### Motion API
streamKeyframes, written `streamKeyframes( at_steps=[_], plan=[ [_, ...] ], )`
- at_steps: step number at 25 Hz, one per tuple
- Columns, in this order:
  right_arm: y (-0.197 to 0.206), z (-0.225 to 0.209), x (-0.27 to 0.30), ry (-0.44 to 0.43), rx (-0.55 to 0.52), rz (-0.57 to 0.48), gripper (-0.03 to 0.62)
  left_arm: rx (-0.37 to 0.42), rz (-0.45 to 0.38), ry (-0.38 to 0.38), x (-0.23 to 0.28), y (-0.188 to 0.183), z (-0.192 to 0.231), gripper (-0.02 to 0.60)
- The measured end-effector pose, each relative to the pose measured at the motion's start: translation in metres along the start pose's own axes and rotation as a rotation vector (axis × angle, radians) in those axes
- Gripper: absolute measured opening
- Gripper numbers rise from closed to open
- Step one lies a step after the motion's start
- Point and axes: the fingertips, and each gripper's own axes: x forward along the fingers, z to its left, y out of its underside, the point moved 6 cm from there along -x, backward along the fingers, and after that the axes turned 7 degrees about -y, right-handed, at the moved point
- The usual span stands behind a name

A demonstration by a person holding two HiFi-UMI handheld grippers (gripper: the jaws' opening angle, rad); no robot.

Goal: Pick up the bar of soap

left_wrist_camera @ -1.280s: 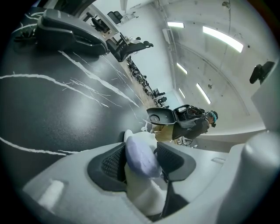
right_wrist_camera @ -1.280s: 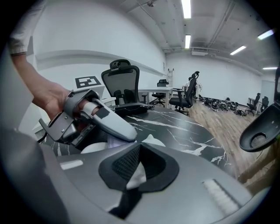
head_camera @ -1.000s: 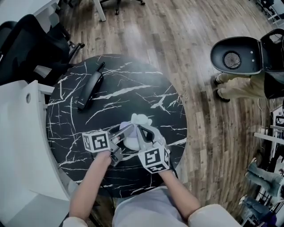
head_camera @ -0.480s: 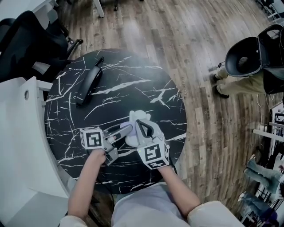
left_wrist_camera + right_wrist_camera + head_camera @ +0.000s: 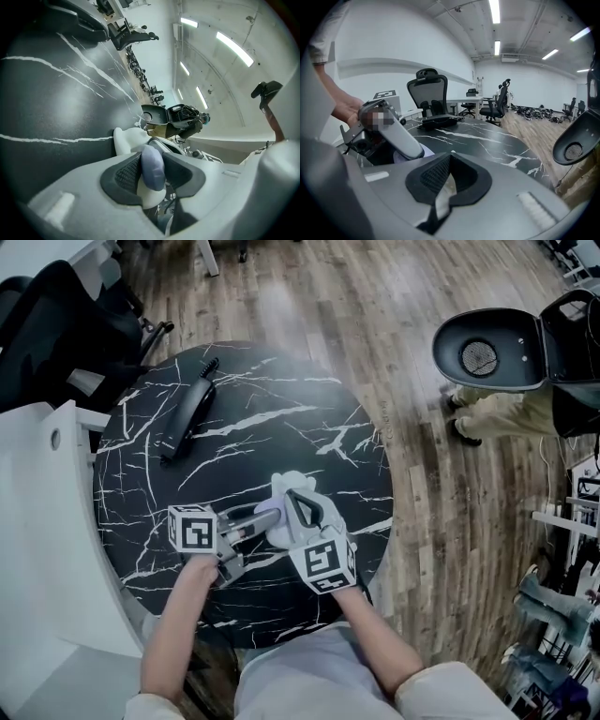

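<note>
A pale lavender bar of soap [image 5: 153, 169] stands on edge between the black pads of my left gripper [image 5: 152, 161], which press on both its sides. Under and behind the bar lies a white soap dish [image 5: 127, 140]. In the head view the left gripper [image 5: 272, 517] reaches in from the left, and the right gripper [image 5: 296, 501] comes from the near side; both meet at the dish [image 5: 292, 486] on the round black marble table [image 5: 281, 427]. My right gripper [image 5: 449, 159] is pinched on a thin white edge of the dish [image 5: 440, 190].
A long black brush [image 5: 190, 411] lies at the table's far left. White furniture [image 5: 37, 549] and a black office chair [image 5: 47, 324] crowd the left side. On the wooden floor at right stands a person with a round black lidded thing [image 5: 492, 352].
The left gripper's jaws have narrowed onto the soap bar, and both grippers have drifted slightly left. The person at right has shifted the round black thing.
</note>
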Motion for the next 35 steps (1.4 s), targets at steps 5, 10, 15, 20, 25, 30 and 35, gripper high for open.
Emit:
streamKeyframes(
  at_steps=[5, 10, 15, 20, 25, 30, 35],
  plan=[
    [-0.003, 0.000, -0.003, 0.009, 0.001, 0.002, 0.002, -0.007, -0.046, -0.004, -0.002, 0.004, -0.005, 0.129],
    [-0.006, 0.003, -0.009, 0.016, 0.001, 0.000, 0.002, -0.036, -0.123, 0.023, -0.011, 0.007, -0.011, 0.129],
    [-0.015, 0.009, -0.017, 0.025, -0.009, -0.022, 0.002, -0.017, -0.202, 0.005, -0.024, 0.013, -0.014, 0.129],
    [-0.025, 0.020, -0.031, 0.035, -0.029, -0.038, 0.002, 0.029, -0.265, 0.021, -0.036, 0.017, -0.036, 0.127],
    [-0.043, 0.035, -0.051, 0.042, -0.067, -0.075, 0.002, 0.104, -0.343, 0.004, -0.054, 0.021, -0.061, 0.127],
    [-0.059, 0.054, -0.074, 0.044, -0.104, -0.115, 0.002, 0.161, -0.398, 0.006, -0.070, 0.032, -0.088, 0.127],
    [-0.073, 0.074, -0.098, 0.046, -0.139, -0.150, 0.002, 0.202, -0.445, 0.008, -0.086, 0.043, -0.110, 0.127]
  ],
)
